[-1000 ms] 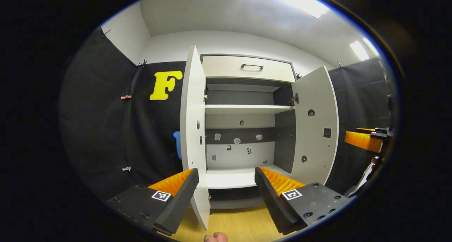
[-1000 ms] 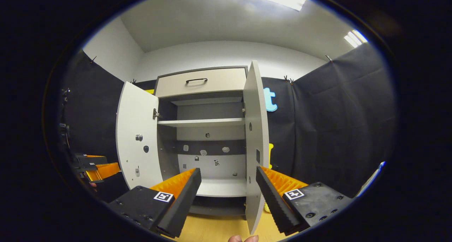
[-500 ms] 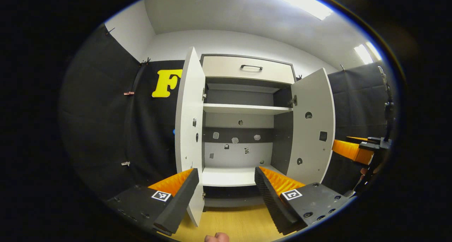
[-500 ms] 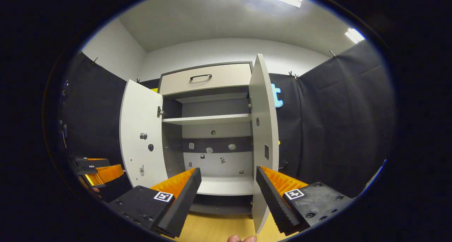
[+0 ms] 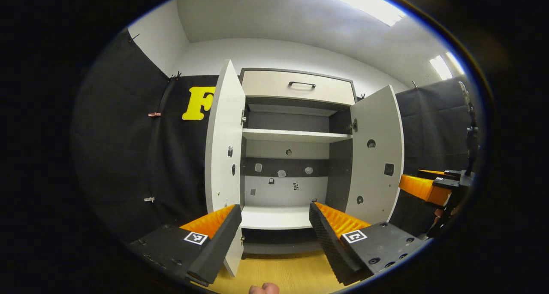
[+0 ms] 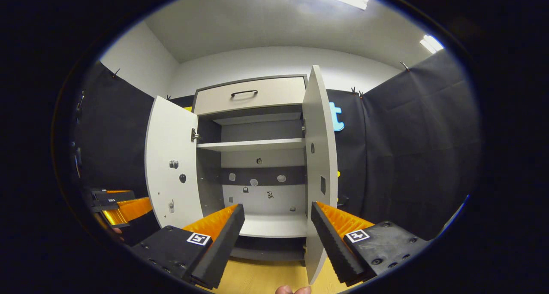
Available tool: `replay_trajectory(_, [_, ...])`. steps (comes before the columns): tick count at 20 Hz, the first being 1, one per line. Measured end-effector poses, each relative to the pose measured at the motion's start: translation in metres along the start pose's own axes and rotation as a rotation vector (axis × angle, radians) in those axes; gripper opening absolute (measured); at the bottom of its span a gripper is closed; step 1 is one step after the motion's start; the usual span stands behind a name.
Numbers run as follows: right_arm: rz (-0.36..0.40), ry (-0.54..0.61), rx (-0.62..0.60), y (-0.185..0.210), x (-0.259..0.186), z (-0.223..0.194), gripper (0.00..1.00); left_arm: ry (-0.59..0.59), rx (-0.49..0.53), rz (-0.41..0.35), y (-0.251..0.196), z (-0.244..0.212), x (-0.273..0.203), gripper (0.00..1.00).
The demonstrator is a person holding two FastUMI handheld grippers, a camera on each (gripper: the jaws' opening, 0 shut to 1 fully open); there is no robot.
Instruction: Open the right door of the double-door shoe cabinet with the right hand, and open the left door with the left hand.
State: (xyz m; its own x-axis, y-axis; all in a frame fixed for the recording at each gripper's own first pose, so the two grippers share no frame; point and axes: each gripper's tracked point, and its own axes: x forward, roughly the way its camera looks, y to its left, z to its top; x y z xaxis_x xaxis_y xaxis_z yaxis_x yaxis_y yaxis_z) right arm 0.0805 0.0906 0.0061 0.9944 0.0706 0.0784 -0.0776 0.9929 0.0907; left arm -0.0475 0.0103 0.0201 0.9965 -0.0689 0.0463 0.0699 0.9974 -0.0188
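In the left gripper view the shoe cabinet (image 5: 291, 156) stands dead ahead at twelve o'clock against the black booth wall, both doors swung out; the left door (image 5: 224, 156) hangs edge-on toward eleven o'clock, its lower corner dipping behind the near finger; the right door (image 5: 376, 156) stands wide at about two o'clock, its inner face turned this way. Above the opening sits a closed drawer (image 5: 298, 87) with a dark handle; inside, one shelf (image 5: 296, 135) crosses the upper part and the bottom board (image 5: 276, 219) lies bare. The left gripper (image 5: 274, 236) hangs in front of the cabinet, its fingers spread wide with nothing between them, touching neither door; a fingertip of the person's hand (image 5: 263, 289) peeps in at six o'clock over the wooden floor (image 5: 287, 272). Out at three o'clock the right gripper (image 5: 429, 186) shows beyond the right door, held apart from it.

In the right gripper view the same cabinet (image 6: 257, 156) sits at twelve o'clock; the right door (image 6: 319, 165) stands edge-on just past one o'clock, the left door (image 6: 171, 165) wide at ten o'clock. The right gripper (image 6: 276, 238) has its fingers parted wide and empty, clear of the door; the left gripper (image 6: 120, 204) shows at eight o'clock.
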Motion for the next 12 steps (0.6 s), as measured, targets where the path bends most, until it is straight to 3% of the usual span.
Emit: replay_trajectory(12, [-0.009,-0.002,0.009,-0.0075,0.0004,0.0017,0.98,-0.006,0.003,0.001,-0.0045,0.0046,0.0014,0.98])
